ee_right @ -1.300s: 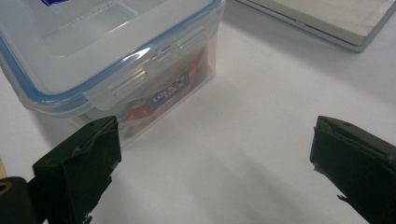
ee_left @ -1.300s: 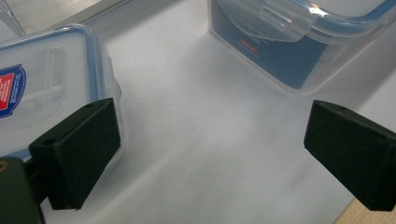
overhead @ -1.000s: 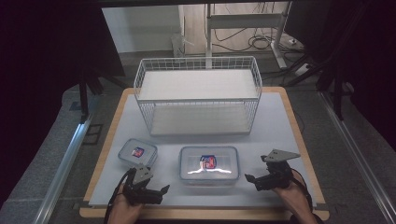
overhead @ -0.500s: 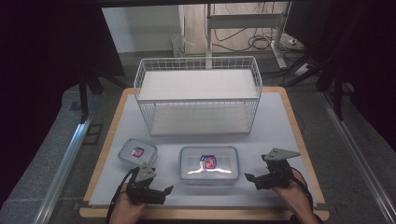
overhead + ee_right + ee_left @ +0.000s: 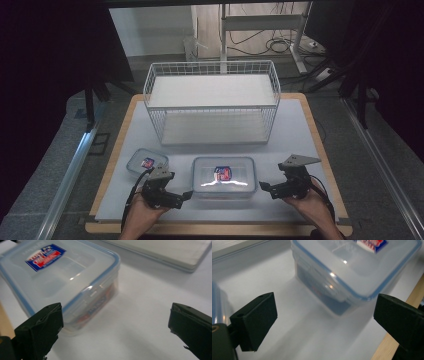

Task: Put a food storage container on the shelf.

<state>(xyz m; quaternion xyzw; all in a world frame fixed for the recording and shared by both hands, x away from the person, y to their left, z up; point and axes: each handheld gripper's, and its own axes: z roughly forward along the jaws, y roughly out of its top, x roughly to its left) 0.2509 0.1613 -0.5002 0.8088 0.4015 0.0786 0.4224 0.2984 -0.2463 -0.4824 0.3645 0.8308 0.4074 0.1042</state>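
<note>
A large clear lidded container (image 5: pixel 223 176) with a red and blue label sits at the front middle of the white mat. My left gripper (image 5: pixel 186 195) is open just off its left end, jaws pointing at it. In the left gripper view the container (image 5: pixel 359 267) lies ahead between the wide-apart jaws. My right gripper (image 5: pixel 264 188) is open off the container's right end. The right gripper view has the container (image 5: pixel 60 277) ahead at the left, its side latch facing me. A smaller clear lidded container (image 5: pixel 146 162) sits to the left.
A white wire basket (image 5: pixel 212 102) with a shelf stands at the back of the mat. The wooden table edge (image 5: pixel 220 230) runs along the front. Dark floor and metal rails flank the table.
Both grippers have moved inward toward the ends of the large container, the left one also turning to point at it. The containers have not moved.
</note>
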